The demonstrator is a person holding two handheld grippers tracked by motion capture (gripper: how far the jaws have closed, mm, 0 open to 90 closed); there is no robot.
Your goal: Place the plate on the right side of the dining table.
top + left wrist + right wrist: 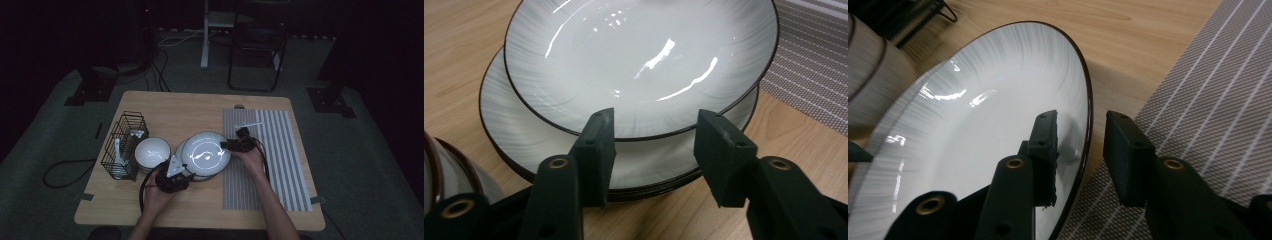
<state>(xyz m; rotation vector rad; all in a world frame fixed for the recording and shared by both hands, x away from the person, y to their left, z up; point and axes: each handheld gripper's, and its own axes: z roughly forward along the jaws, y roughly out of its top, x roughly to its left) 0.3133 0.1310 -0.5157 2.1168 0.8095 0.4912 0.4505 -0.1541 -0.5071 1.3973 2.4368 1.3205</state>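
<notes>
A glossy white plate (205,153) with faint grey streaks and a thin dark rim rests on a second plate (524,140) near the middle of the wooden bench (200,107), beside a striped mat (280,150). The right gripper (1080,150) has its fingers released, straddling the top plate's right rim, seemingly without touching. The left gripper (656,150) waits at the near rim, fingers apart. No writing is legible.

The high view is very dim, its far corners sinking into black; the top plate (205,154) glares white. Both gripper views are brighter and sharp on the plate, with streaked highlights, while the nearest jaw parts blur softly.
</notes>
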